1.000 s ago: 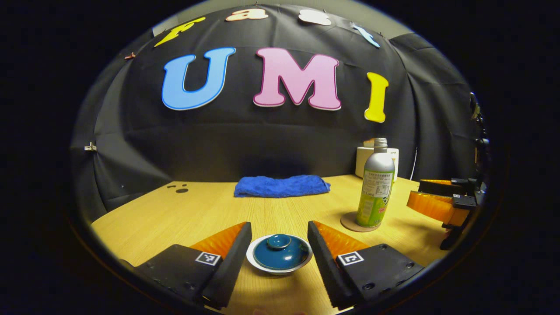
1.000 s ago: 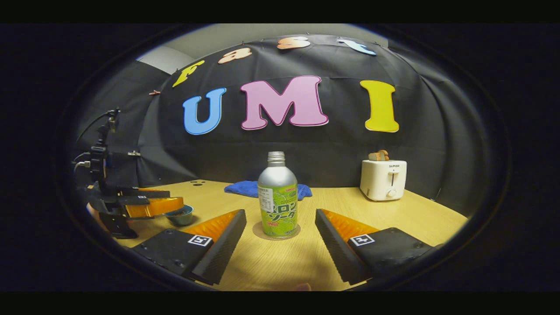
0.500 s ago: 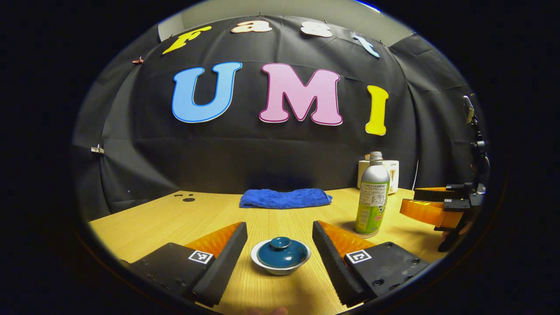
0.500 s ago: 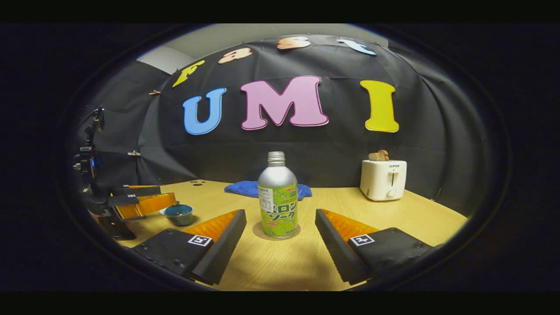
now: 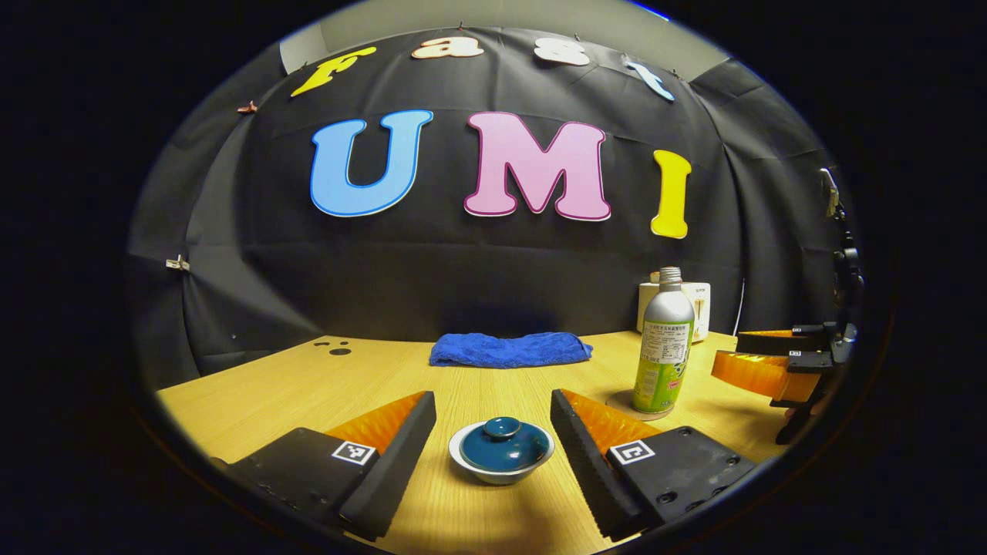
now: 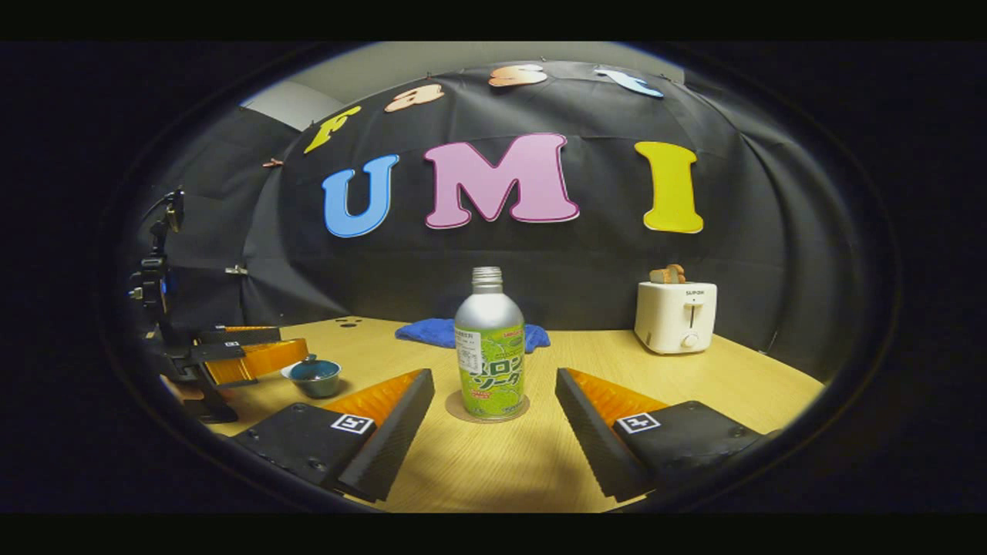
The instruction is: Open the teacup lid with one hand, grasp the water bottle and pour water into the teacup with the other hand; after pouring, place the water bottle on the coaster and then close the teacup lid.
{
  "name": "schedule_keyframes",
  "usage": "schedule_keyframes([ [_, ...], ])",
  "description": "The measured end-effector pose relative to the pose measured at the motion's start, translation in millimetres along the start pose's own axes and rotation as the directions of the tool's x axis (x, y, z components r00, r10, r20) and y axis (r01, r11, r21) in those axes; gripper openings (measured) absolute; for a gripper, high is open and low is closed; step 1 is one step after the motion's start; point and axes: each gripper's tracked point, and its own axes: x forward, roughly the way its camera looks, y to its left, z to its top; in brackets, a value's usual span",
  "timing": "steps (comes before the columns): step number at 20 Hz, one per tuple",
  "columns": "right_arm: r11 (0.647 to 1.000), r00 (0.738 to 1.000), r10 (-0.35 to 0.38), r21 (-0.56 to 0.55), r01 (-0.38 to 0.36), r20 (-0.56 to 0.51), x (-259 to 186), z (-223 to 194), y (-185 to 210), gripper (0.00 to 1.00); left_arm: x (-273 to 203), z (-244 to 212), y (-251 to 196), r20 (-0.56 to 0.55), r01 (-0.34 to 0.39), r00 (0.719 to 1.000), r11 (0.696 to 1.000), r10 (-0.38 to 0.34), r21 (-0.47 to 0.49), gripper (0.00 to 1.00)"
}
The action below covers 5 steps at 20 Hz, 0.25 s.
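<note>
A white teacup (image 5: pixel 501 462) with a blue knobbed lid (image 5: pixel 503 444) on it stands on the wooden table between and just ahead of my left gripper (image 5: pixel 493 408), which is open. A silver and green water bottle (image 6: pixel 490 351) stands upright on a round coaster (image 6: pixel 461 411), a short way in front of my open right gripper (image 6: pixel 493 385). From the left gripper view the bottle (image 5: pixel 663 347) is at the right, with the right gripper (image 5: pixel 771 362) beside it. From the right gripper view the teacup (image 6: pixel 314 377) sits at the left, in front of the left gripper (image 6: pixel 254 351).
A folded blue towel (image 5: pixel 510 349) lies at the back of the table (image 5: pixel 270 393) by the wall. A white toaster (image 6: pixel 676 316) with bread in it stands at the back right. Small dark holes (image 5: pixel 333 347) mark the table's far left.
The left gripper has pulled back and tilted up a little, so the lidded teacup now lies slightly farther ahead of its fingers. The right gripper and the bottle have not moved.
</note>
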Motion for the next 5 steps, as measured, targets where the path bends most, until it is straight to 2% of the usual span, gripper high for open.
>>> schedule_keyframes([
  [5, 1.0, 1.0, 0.011, 0.001, -0.011, 0.001, -0.1, 0.3, 2.8, 0.98, 0.3, 0.3, 0.7, 0.0, -0.005, 1.0, 1.0, 0.005, 0.0, 0.95],
])
